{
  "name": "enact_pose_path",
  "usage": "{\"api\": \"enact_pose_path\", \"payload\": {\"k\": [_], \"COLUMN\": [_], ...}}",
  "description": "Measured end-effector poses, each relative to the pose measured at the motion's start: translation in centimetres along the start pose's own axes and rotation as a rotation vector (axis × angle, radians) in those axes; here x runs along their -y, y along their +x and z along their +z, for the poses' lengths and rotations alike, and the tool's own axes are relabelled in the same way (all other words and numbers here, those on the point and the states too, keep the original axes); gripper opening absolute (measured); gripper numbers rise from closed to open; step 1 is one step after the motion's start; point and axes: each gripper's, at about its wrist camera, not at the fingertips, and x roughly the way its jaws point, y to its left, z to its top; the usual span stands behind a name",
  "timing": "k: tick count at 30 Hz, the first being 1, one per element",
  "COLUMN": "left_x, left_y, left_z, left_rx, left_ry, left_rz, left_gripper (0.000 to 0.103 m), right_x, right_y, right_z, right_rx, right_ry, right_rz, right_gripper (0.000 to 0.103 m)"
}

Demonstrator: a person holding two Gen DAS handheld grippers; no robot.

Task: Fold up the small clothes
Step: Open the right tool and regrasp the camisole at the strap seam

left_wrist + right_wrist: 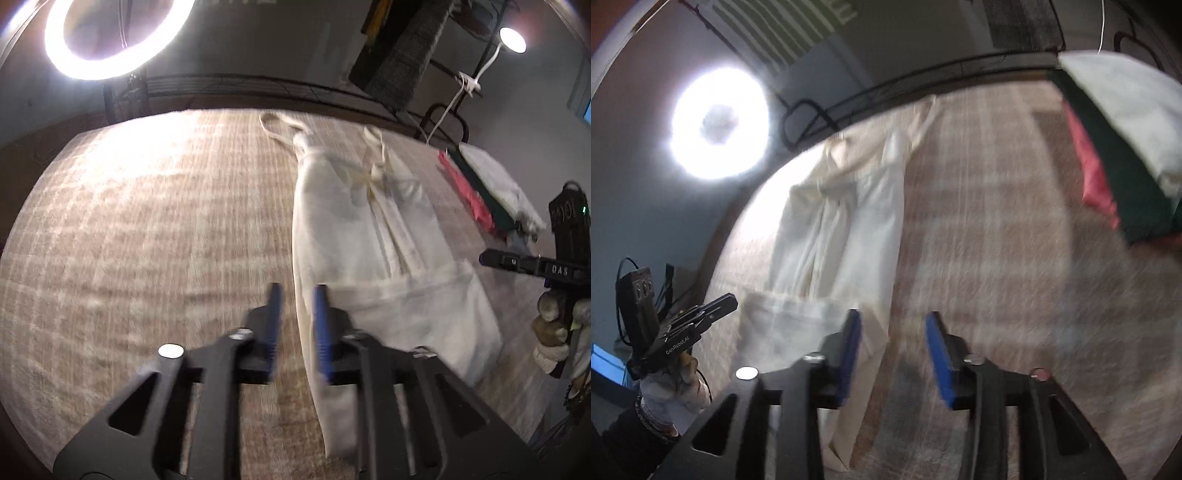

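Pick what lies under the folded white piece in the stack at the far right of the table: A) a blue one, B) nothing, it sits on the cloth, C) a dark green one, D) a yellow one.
C: in the right wrist view the folded white piece rests on a dark green garment, with a red one showing beside it.

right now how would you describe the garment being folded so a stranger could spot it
On the tan checked table cover, look toward the middle. The cream strappy dress lies there lengthwise, sides folded in, thin straps at the far end. Unlike the stacked red, green and white folded clothes at the edge, it lies alone.
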Motion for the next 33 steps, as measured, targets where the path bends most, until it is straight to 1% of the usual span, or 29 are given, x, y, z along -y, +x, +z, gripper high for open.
{"api": "enact_pose_path", "payload": {"k": [1, 2, 4, 7, 9, 12, 14, 15, 16, 17, 18, 19, 20, 21, 22, 23, 25, 28, 29, 30, 31, 32, 33], "left_x": [-0.3, -0.5, -0.8, -0.9, -1.2, -1.9, -2.4, -2.6, -2.9, -2.9, -3.0, -2.9, -2.7, -2.6, -2.5, -2.6, -2.7, -2.2, -2.2, -2.3, -2.4, -2.6, -2.9], "left_y": [0.1, 0.3, 1.7, 4.8, 7.0, 9.7, 10.9, 11.1, 11.2, 11.6, 11.9, 12.3, 12.3, 12.2, 11.9, 11.8, 12.0, 12.7, 12.6, 12.7, 12.8, 12.8, 12.8], "left_z": [0.9, 1.7, 3.6, 5.7, 6.7, 7.9, 8.4, 8.6, 8.9, 9.1, 9.2, 9.3, 9.3, 9.3, 9.2, 9.1, 9.2, 9.3, 9.5, 9.7, 10.0, 10.3, 10.5], "left_rx": [0.013, 0.021, 0.010, -0.043, -0.081, -0.122, -0.136, -0.128, -0.120, -0.129, -0.135, -0.147, -0.135, -0.116, -0.093, -0.080, -0.078, -0.105, -0.106, -0.108, -0.115, -0.118, -0.112], "left_ry": [-0.007, -0.009, -0.003, 0.000, -0.013, -0.050, -0.085, -0.103, -0.114, -0.118, -0.117, -0.114, -0.107, -0.096, -0.090, -0.090, -0.095, -0.073, -0.075, -0.087, -0.098, -0.111, -0.133], "left_rz": [-0.007, -0.011, -0.044, -0.062, -0.096, -0.131, -0.158, -0.172, -0.189, -0.205, -0.211, -0.212, -0.197, -0.175, -0.147, -0.145, -0.150, -0.144, -0.141, -0.146, -0.153, -0.163, -0.191], "left_gripper": [0.048, 0.051, 0.052, 0.052, 0.052, 0.052, 0.052, 0.052, 0.051, 0.036, 0.008, 0.002, 0.002, 0.002, 0.002, 0.002, 0.002, 0.002, 0.002, 0.005, 0.010, 0.029, 0.045], "right_x": [0.2, 0.7, 1.0, 1.3, 0.8, 0.3, 0.3, 0.4, 0.4, 0.4, 0.2, 0.1, 0.1, 0.1, 0.2, 0.4, 1.2, 1.7, 1.5, 1.3, 1.3, 1.2, 1.0], "right_y": [-0.4, -0.4, -0.2, 1.2, 2.8, 4.7, 5.9, 6.5, 7.1, 7.6, 8.2, 8.5, 8.7, 8.7, 8.5, 8.1, 7.9, 8.7, 8.7, 8.7, 8.8, 8.7, 8.8], "right_z": [0.5, 1.2, 2.6, 4.4, 6.0, 7.6, 8.5, 8.8, 9.1, 9.4, 9.6, 9.7, 9.9, 9.9, 9.9, 9.9, 9.8, 9.6, 9.7, 9.9, 10.1, 10.2, 10.5], "right_rx": [0.019, 0.032, 0.050, 0.055, 0.039, 0.019, 0.006, -0.001, -0.009, -0.017, -0.020, -0.018, -0.016, -0.010, 0.002, 0.021, 0.033, 0.021, 0.021, 0.016, 0.008, -0.001, 0.000], "right_ry": [0.004, 0.009, 0.017, 0.018, 0.016, -0.008, -0.009, -0.008, -0.006, -0.002, 0.002, 0.008, 0.016, 0.017, 0.012, 0.010, 0.042, 0.061, 0.050, 0.048, 0.047, 0.034, 0.033], "right_rz": [0.018, 0.024, 0.021, 0.020, 0.035, 0.060, 0.072, 0.080, 0.093, 0.104, 0.113, 0.123, 0.145, 0.150, 0.136, 0.107, 0.090, 0.064, 0.057, 0.048, 0.048, 0.050, 0.070], "right_gripper": [0.063, 0.064, 0.064, 0.062, 0.057, 0.056, 0.052, 0.047, 0.036, 0.032, 0.021, 0.007, 0.002, 0.000, 0.000, 0.000, 0.000, 0.000, 0.000, 0.001, 0.003, 0.015, 0.033]}}
